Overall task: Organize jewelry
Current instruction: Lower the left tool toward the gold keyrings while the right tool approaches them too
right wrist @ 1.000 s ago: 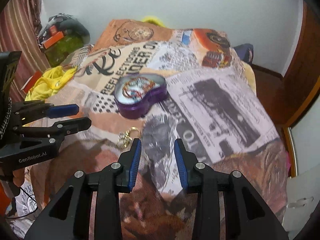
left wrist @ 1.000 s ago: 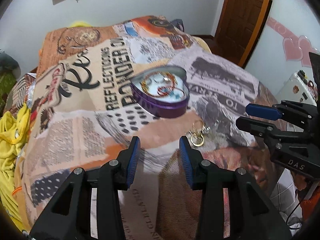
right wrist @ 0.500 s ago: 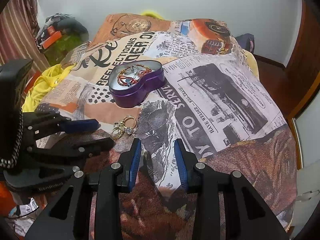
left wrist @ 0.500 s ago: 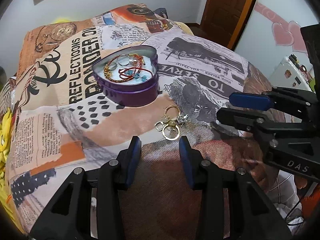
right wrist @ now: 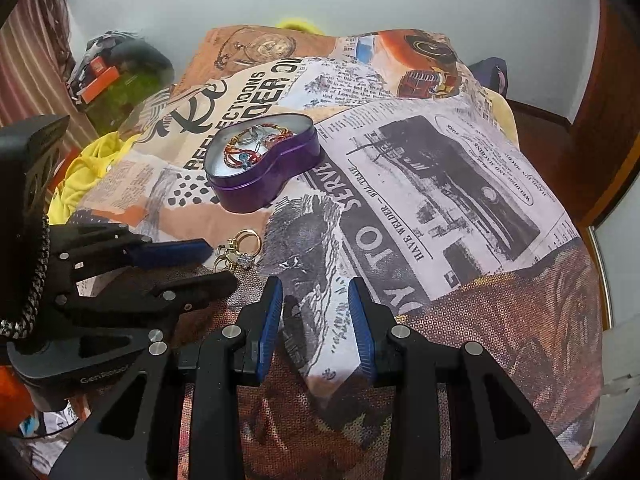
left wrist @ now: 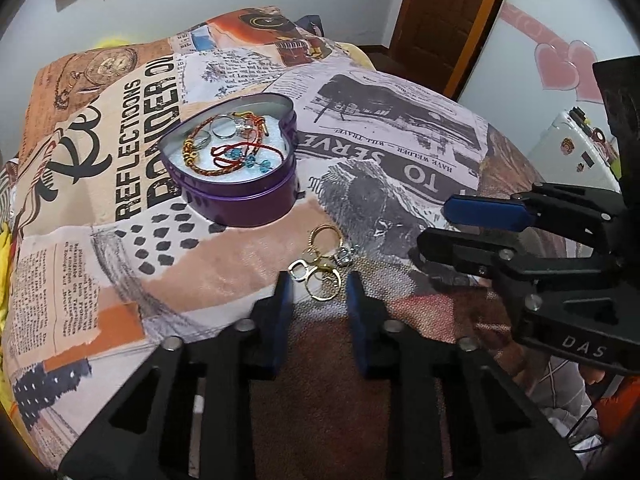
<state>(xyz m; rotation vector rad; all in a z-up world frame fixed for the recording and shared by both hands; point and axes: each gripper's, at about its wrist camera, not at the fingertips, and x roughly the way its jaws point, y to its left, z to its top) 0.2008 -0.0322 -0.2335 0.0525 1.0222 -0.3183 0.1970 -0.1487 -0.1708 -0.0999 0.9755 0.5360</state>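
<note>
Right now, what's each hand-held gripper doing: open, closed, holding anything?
Left hand-held gripper: open, empty, its tips either side of the gold rings on the blanket.
Right hand-held gripper: open, empty, over the blanket.

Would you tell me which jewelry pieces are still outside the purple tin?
The gold ring cluster lying on the blanket, just ahead of the left gripper; the red and gold bracelets already lie inside the heart-shaped tin.

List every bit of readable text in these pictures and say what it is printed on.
"REFLECTIONS": blanket.
"TO SERVE": blanket.
"HAVE WELDER – WILL TRAVEL": blanket, under "TO SERVE".
"DAS": body of the right gripper.
"GenRobot": body of the left gripper; its last letters are unclear.
A large word beside "REFLECTIONS" is partly hidden by the purple heart tin.
Small newsprint columns and the oval stamp: too small to read.
</note>
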